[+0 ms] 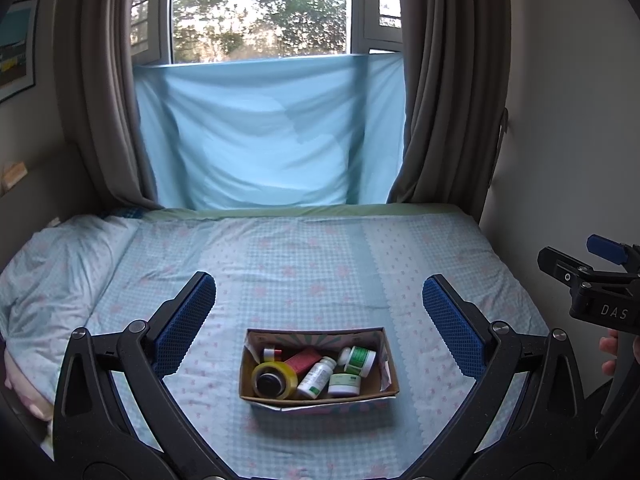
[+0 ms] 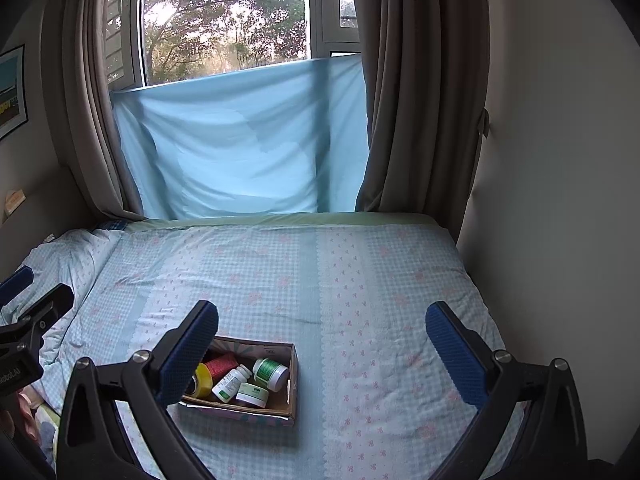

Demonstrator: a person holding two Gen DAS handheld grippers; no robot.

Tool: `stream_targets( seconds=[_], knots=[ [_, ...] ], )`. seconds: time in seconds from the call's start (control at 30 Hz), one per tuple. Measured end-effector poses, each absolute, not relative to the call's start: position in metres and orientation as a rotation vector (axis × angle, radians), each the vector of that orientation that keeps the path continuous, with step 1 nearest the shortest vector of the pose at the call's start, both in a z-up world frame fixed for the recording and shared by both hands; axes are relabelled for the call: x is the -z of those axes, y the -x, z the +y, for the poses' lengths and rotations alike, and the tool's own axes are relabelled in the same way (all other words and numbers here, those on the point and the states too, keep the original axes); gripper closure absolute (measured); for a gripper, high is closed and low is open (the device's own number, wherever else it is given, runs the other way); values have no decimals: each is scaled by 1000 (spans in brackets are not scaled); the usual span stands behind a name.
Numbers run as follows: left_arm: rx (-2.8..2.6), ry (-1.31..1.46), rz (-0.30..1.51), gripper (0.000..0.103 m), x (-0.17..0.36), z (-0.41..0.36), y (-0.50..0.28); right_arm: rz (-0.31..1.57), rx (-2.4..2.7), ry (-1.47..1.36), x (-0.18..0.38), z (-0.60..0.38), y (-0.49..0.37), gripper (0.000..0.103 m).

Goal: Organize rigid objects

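The open-topped brown cardboard box (image 1: 319,394) sat on the bed (image 1: 320,248), which was covered with a light blue checked sheet printed with pink flowers. The box held the rigid objects:

- 1 roll of yellow adhesive tape (image 1: 275,379), at the box's left end.
- 1 smaller tape roll (image 1: 270,353), behind the yellow roll.
- 1 red rectangular packet (image 1: 303,361), lying in the middle.
- 1 white plastic bottle with a white cap (image 1: 317,377), lying tilted beside the packet.
- 1 white jar with a green label (image 1: 359,358), lying on its side at the right.
- 1 short white jar with a pale green label (image 1: 344,384), in front of it.

The left tool (image 1: 319,310) was held above the bed with its 2 blue-padded fingers spread wide. It gripped nothing, and the box lay between the fingers in the left wrist view.

The right tool (image 2: 322,338) was likewise spread wide and held nothing. In the right wrist view, its left finger (image 2: 188,354) overlapped the box's left end.

A light blue cloth (image 1: 268,132) hung across the lower window between brown curtains (image 1: 444,92).
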State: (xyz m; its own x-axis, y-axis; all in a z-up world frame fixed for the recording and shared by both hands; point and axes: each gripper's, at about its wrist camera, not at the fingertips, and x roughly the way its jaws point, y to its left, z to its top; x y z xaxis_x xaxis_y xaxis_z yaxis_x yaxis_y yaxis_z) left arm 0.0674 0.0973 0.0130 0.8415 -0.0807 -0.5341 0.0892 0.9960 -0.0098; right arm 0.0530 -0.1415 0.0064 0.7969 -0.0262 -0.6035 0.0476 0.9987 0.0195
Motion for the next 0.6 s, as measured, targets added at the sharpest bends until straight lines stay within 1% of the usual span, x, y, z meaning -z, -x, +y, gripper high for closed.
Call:
stream_targets(
  seconds=[0.6],
  knots=[
    [84, -27, 547, 0, -10, 97, -63, 641, 52, -41, -5, -137, -49, 0]
  ],
)
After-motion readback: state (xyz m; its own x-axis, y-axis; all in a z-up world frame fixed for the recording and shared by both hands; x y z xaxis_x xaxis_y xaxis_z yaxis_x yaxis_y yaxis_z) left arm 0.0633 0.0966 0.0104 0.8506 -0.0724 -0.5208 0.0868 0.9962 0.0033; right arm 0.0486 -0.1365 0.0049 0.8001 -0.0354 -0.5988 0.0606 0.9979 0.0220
